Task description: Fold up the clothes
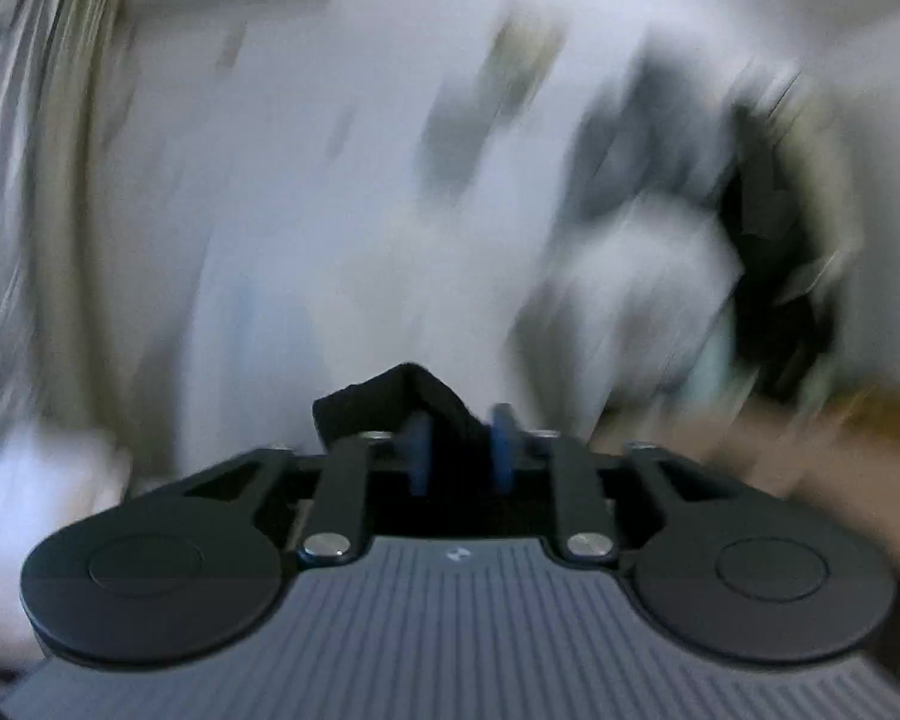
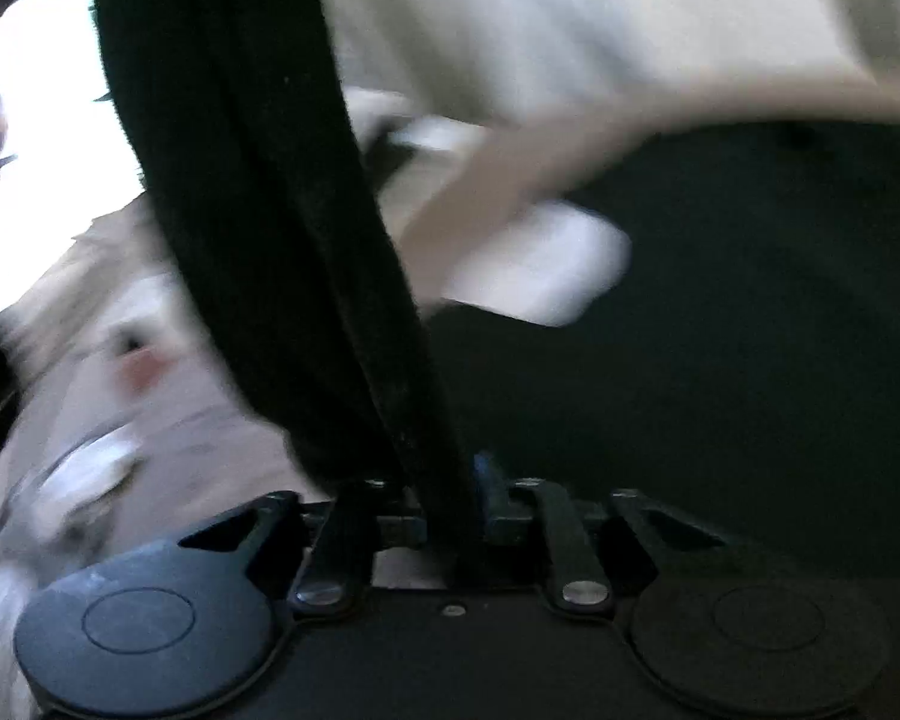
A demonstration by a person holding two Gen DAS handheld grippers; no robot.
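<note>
— So, what have your claws got hold of?

— Both of mine are clamped on the same black garment [image 2: 258, 192]. My left gripper [image 1: 457, 441] has its blue pads [image 1: 417, 450] drawn in on a small bunched fold of the dark cloth, which pokes up just past the fingertips and sits squarely between them.

— And the right one?

— My right gripper [image 2: 450, 510] is pinched tight on a long band of that black fabric. From the fingertips the cloth runs straight up and away, leaning toward the upper left of my view, pulled into a taut strip. More of the dark cloth spreads wide to the right of the claw, filling that side.

— What lies around it?

— Behind the strip I see pale cream cloth [image 2: 570, 36] across the top, and a blurred white shape [image 2: 534, 264] just right of the band. Whether they touch the garment I cannot tell; the smear is too heavy.

— Anything beyond the left claw?

— Mostly streaks. A whitish blur fills the middle, a dark mass [image 1: 768, 252] hangs at the right, well apart from my fingertips, and a brownish surface [image 1: 810, 444] shows low on the right. I cannot make out what any of it is, nor what carries the garment.
</note>
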